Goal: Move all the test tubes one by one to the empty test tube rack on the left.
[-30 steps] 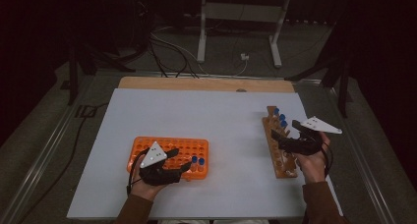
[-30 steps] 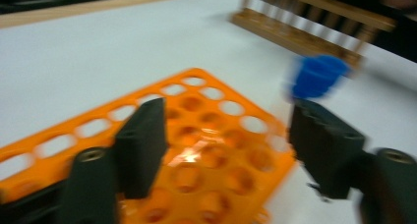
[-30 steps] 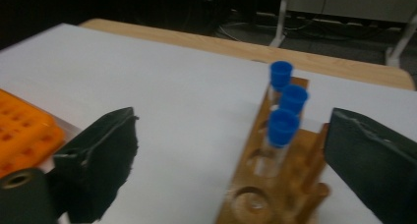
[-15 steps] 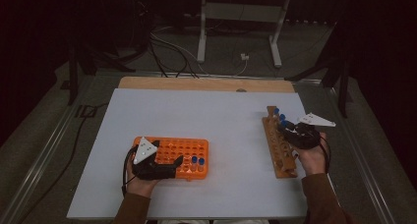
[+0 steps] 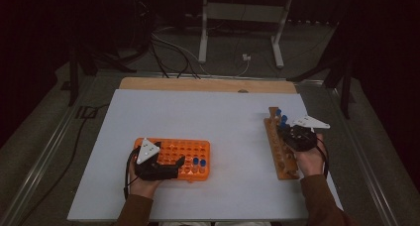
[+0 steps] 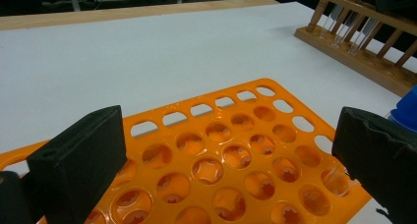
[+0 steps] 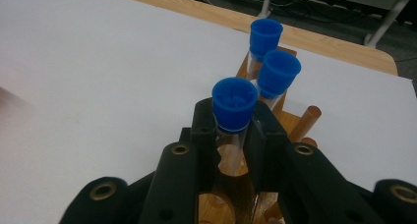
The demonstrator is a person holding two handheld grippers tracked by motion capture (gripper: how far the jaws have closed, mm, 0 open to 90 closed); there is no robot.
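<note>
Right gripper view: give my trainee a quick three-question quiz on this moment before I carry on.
1. True or false: the right gripper is shut on a blue-capped tube.
2. How many blue-capped tubes stand in the wooden rack, the gripped one included?
3. The left gripper is: A) open above the orange rack; B) shut on a tube; C) resting on the wooden rack.

Key: 1 true; 2 three; 3 A.

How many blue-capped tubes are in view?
5. Three stand in the wooden rack: the nearest tube, on which the right gripper has just been closing, and two tubes behind it. Two more sit in the orange rack. Hands may hide others.
</note>
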